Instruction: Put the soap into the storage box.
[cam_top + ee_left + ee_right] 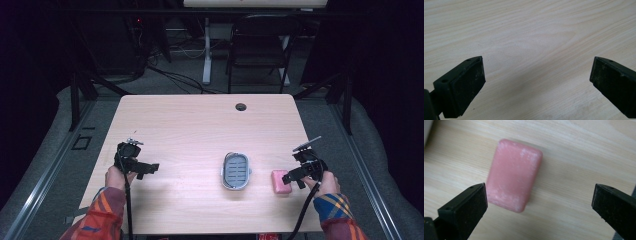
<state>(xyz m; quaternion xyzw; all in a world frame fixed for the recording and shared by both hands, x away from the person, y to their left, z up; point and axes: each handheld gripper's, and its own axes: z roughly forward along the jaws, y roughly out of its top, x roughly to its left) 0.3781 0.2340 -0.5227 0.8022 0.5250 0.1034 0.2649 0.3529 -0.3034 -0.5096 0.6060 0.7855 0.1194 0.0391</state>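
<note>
A pink bar of soap [279, 182] lies flat on the wooden table, right of a grey soap dish [235, 170]. My right gripper [292, 177] hovers just over the soap's right side, open. In the right gripper view the soap [513, 175] lies between and beyond the wide-spread jaws of the right gripper [539, 200], nearer the left jaw. My left gripper [146, 170] is held above bare table at the left, open. In the left gripper view the left gripper [536, 77] has only wood grain between its jaws.
The table [200, 125] has a round cable hole [241, 107] near its far edge. A dark chair [260, 45] and a white table leg [207, 50] stand beyond it. The table's front edge runs close to my forearms.
</note>
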